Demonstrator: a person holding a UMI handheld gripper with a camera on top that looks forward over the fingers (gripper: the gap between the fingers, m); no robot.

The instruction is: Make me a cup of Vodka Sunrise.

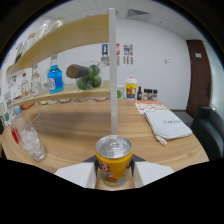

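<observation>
While upright, yellow can (114,161) sits between jaws | gripper (114,175) clamps it

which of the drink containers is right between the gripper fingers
The yellow can, held between the fingers of the gripper. The blue bottle stands far off on the shelf.

At the bottom centre of the frame a can (114,161) sits between the tongs (114,176), on the worktop (80,125). A glass (31,142) stands at lower left. A towel (167,124) lies at centre right. A post (113,70) rises behind the can. At upper left a shelf (65,95) carries a bottle (54,76); right of it lie limes (91,77). Small jars (147,94) stand right of the post.
</observation>
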